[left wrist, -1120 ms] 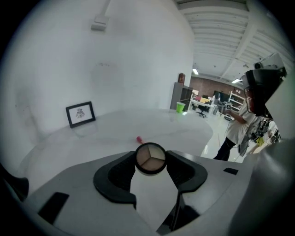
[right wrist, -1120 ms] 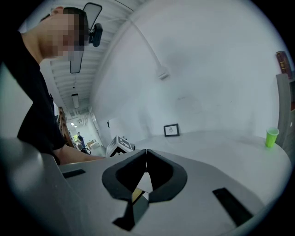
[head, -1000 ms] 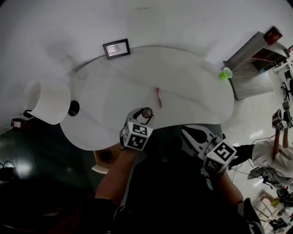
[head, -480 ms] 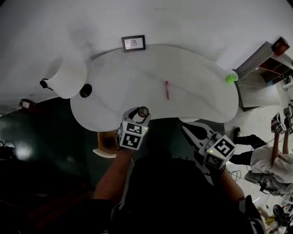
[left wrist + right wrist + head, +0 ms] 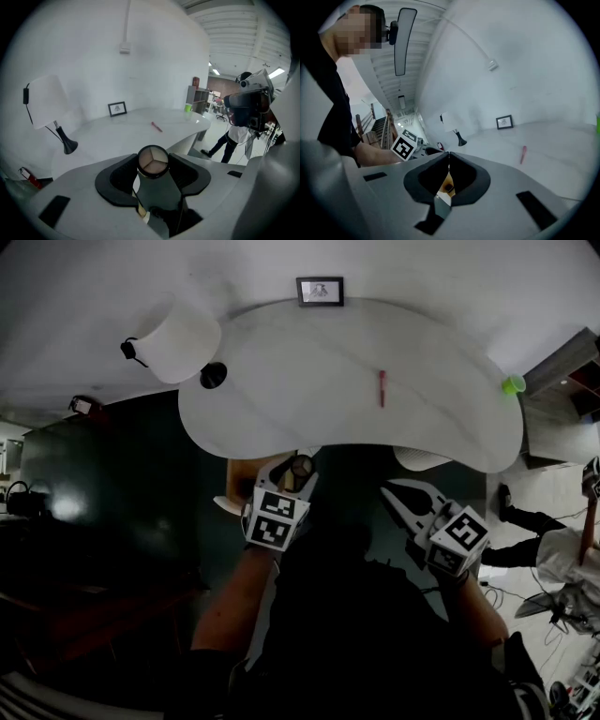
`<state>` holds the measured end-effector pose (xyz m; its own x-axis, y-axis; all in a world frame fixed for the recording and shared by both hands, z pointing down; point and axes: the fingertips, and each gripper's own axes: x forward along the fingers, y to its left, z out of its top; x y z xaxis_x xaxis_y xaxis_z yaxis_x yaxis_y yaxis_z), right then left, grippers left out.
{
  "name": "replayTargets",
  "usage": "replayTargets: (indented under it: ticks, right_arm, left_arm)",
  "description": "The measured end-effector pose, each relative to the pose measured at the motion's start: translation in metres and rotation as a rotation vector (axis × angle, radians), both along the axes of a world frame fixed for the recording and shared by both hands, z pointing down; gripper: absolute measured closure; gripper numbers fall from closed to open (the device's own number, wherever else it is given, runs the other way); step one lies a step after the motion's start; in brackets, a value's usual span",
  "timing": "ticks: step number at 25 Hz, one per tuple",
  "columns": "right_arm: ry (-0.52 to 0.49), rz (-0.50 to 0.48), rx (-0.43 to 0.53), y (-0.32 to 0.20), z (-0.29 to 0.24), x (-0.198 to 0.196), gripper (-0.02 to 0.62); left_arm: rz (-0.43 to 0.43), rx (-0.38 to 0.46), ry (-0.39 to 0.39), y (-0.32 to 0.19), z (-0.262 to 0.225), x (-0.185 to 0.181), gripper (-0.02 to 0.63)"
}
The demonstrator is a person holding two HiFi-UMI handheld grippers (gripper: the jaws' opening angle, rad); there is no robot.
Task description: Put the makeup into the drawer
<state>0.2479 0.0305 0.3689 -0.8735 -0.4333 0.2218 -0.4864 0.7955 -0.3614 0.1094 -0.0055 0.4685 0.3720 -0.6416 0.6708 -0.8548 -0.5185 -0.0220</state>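
Left gripper (image 5: pixel 296 474) clamps makeup compact (image 5: pixel 152 160), jaws wide; now off table (image 5: pixel 356 427), nearing drawer (image 5: pixel 236 486) (drop likely next); right gripper (image 5: pixel 392 493) closed, empty.

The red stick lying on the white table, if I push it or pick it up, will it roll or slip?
The red stick is slim and lies flat on the smooth table, so a sideways push would probably roll or skid it. It looks small and thin, so likely light and stiff. Being narrow, it may slip from jaws unless gripped squarely.
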Motion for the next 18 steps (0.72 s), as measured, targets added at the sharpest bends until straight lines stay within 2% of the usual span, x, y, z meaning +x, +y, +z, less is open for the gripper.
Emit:
replayTargets:
  ticks: [5, 8, 11, 15, 18]
  right_arm:
    - [0.046, -0.055, 0.019, 0.018, 0.007, -0.041, 0.578]
    - [0.061, -0.036, 0.011, 0.015, 0.001, -0.072, 0.578]
    - [0.004, 0.01, -0.037, 0.008, -0.016, -0.116, 0.578]
    - [0.067, -0.042, 0.0, 0.011, -0.01, -0.181, 0.578]
    - [0.057, -0.057, 0.005, 0.019, -0.016, -0.229, 0.578]
  left_arm:
    - [0.001, 0.013, -0.013, 0.025, 0.006, -0.047, 0.382]
    - [0.005, 0.016, -0.038, 0.035, 0.014, -0.083, 0.382]
    - [0.017, 0.016, -0.03, 0.042, 0.014, -0.116, 0.382]
    - [0.033, 0.03, -0.021, 0.048, 0.013, -0.16, 0.382]
    - [0.052, 0.014, 0.005, 0.059, 0.017, -0.188, 0.382]
